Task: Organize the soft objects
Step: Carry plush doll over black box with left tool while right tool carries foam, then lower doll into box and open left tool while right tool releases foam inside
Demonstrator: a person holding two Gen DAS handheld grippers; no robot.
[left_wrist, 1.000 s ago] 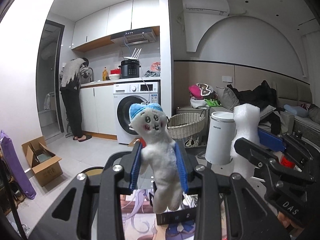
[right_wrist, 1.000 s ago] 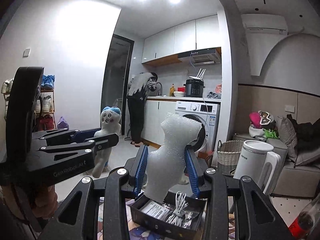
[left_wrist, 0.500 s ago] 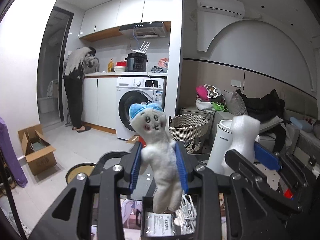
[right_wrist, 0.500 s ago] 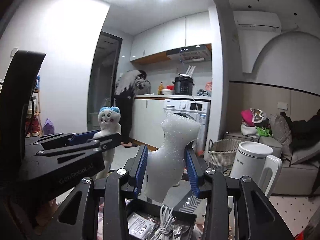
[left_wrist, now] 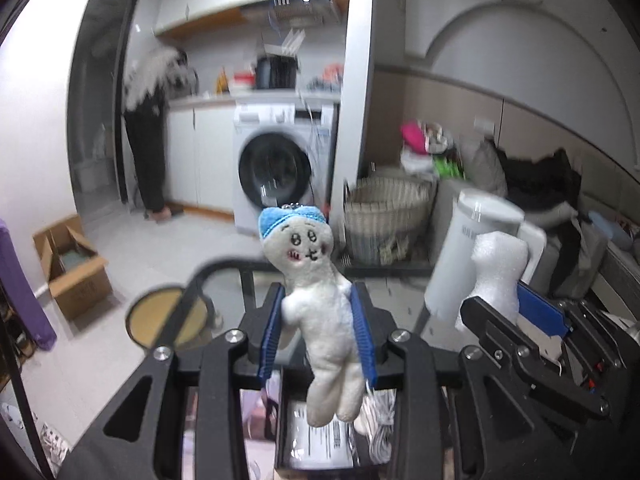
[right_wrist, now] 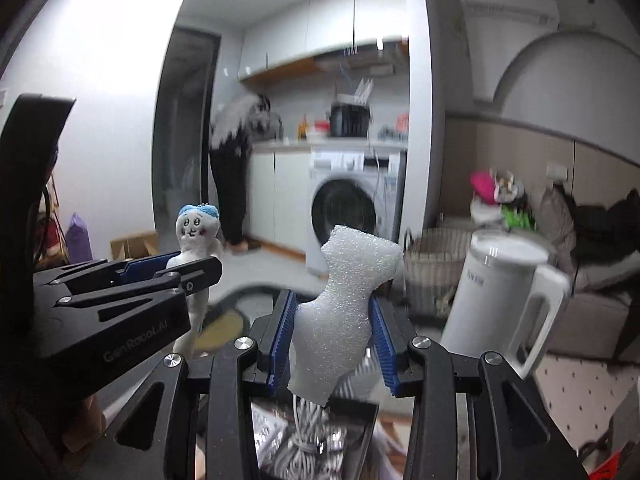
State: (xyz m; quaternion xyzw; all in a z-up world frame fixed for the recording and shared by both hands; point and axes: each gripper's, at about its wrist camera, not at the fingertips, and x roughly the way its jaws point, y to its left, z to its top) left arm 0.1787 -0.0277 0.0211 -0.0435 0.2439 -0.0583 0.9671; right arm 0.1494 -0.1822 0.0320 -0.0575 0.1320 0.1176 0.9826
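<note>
the left claw (left_wrist: 318, 332) pinches a white plush doll (left_wrist: 320, 308) with a blue cap between its blue pads at the torso; the head stands above the fingertips and the legs hang below them, over a dark box (left_wrist: 320, 440) holding papers and a white cable. to the right, the right claw (right_wrist: 334, 334) pinches a white foam piece (right_wrist: 344, 304) at its narrow waist, the wide top rising above the pads. a white kettle (right_wrist: 496, 304) stands beyond, to the right.

Open floor (left_wrist: 132, 248) ahead left; a white kettle (right_wrist: 496, 300) and wicker basket (left_wrist: 384, 220) (right) block that side
</note>
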